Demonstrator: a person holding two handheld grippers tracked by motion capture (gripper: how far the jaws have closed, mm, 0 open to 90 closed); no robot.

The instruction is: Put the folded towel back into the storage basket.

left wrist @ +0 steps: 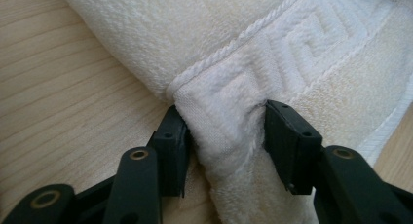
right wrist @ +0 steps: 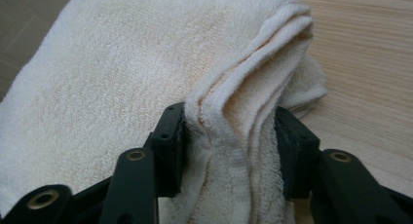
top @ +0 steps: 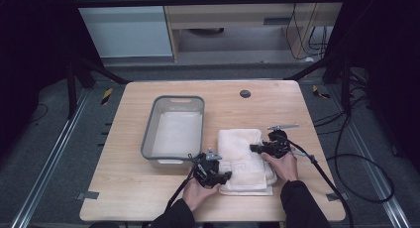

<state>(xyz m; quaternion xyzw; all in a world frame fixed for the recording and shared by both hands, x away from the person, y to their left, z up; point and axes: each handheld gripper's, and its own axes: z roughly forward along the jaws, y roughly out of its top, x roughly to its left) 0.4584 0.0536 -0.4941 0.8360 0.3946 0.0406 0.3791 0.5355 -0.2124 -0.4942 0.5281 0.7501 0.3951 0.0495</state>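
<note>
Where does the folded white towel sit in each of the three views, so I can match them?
High view: the towel lies right of the grey bin, between both grippers.
Left gripper view: upper right, its patterned border bunched between the jaws.
Right gripper view: left and centre, its layered edge between the jaws.
Shared landmark: the wooden table.

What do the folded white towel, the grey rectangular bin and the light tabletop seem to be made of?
Folded white towel: looks like cotton terry, with a looped pile and a woven key-pattern border.
Grey rectangular bin: probably moulded plastic, with a smooth matt rim and rounded corners.
Light tabletop: wood or wood-look laminate, with straight grain lines; which one is unclear.
</note>
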